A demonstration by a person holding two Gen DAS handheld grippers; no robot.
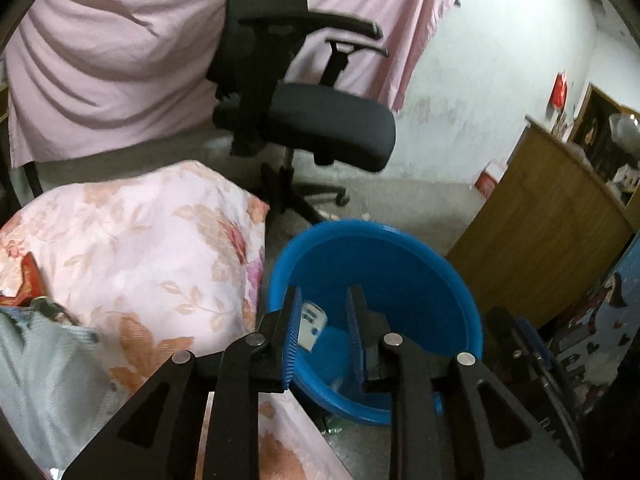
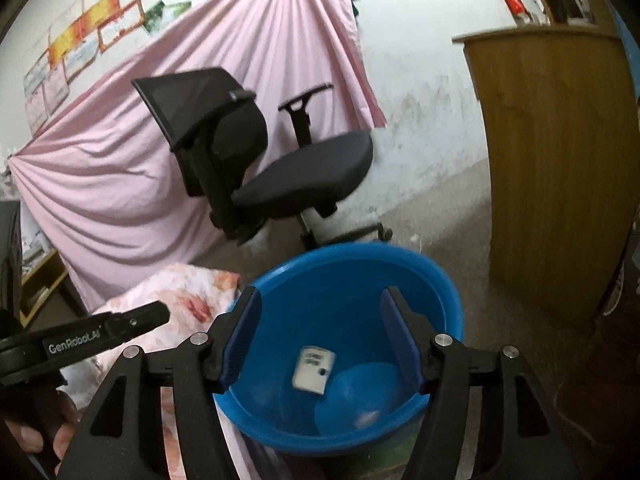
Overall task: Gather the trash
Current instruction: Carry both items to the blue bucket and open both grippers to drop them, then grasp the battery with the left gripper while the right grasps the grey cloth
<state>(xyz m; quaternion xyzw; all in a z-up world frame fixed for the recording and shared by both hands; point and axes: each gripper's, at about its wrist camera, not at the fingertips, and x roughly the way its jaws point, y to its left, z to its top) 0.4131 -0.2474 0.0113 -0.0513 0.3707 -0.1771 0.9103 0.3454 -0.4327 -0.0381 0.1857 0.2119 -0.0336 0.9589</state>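
Blue basin (image 2: pixel 440 280) — small white packet (image 2: pixel 314 370) inside, both tongs (image 1: pixel 325 334) (image 2: pixel 320 340) agape, empty.

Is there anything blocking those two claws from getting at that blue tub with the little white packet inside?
Nothing visible does. Both the left claw and the right claw hang open and empty right above the blue tub. Its mouth is uncovered, and the white packet lies loose inside.

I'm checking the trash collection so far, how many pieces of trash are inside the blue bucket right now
1 clear piece: a small white packet lying on the inner wall of the blue bucket, left of its round bottom. A pale smudge near the bottom may be another scrap; too blurred to tell.
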